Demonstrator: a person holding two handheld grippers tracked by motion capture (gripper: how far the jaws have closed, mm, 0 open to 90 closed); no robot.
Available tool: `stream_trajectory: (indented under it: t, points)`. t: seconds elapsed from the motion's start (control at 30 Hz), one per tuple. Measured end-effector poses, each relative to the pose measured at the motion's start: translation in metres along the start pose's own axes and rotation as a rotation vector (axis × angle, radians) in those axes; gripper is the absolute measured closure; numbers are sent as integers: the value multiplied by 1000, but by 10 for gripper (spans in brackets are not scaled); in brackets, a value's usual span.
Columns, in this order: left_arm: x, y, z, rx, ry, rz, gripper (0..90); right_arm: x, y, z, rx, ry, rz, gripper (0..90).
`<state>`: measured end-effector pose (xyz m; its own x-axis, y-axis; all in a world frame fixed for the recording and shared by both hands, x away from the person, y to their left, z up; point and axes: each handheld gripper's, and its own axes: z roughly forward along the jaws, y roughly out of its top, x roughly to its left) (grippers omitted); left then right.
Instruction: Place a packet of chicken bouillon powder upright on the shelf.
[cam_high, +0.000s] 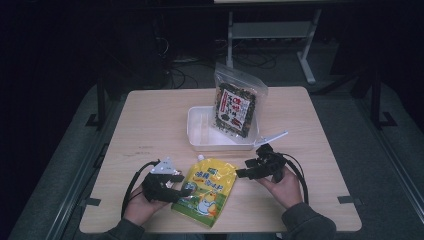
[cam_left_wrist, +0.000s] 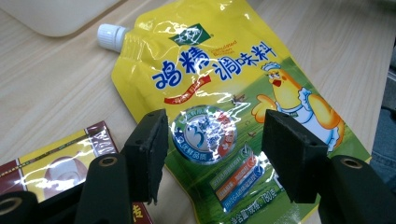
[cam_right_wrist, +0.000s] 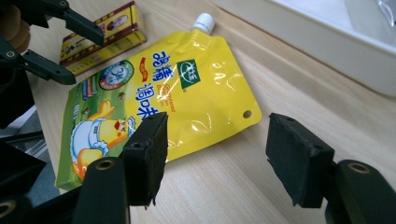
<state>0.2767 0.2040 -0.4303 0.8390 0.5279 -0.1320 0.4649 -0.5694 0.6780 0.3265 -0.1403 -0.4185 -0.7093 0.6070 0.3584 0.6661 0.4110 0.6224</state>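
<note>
Yellow pouch (cam_high: 205, 190): a spouted seasoning pack with a white cap and a cartoon chicken, lying flat on the worktop (cam_high: 150, 125) near its front edge, between the two hands.
Left claw (cam_high: 186, 190): at the pouch's left edge, jaws apart; in the left gripper view the pads stand on either side of the pouch's lower part (whether they touch the film I cannot tell).
Right claw (cam_high: 241, 173): just off the pouch's upper right corner, jaws spread wide, nothing between them but bare wood.
Small box (cam_right_wrist: 105, 35): red and yellow, lying on the worktop just beside the pouch, under the left claw.
White tray (cam_high: 197, 131): farther back, mid-worktop, well apart from the pouch.
Clear snack bag (cam_high: 236, 107): standing in the tray, leaning back.
</note>
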Motion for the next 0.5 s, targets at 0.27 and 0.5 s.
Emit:
stream_trajectory:
  t: [0.27, 0.5]
  points:
    - [-2, -1, 5, 37, -10, 12, 453, -3, -9, 10, 23, -5, 39, 394]
    - [-3, -1, 9, 67, -18, 13, 481, -11, -14, 20, 49, 4, 86, 403]
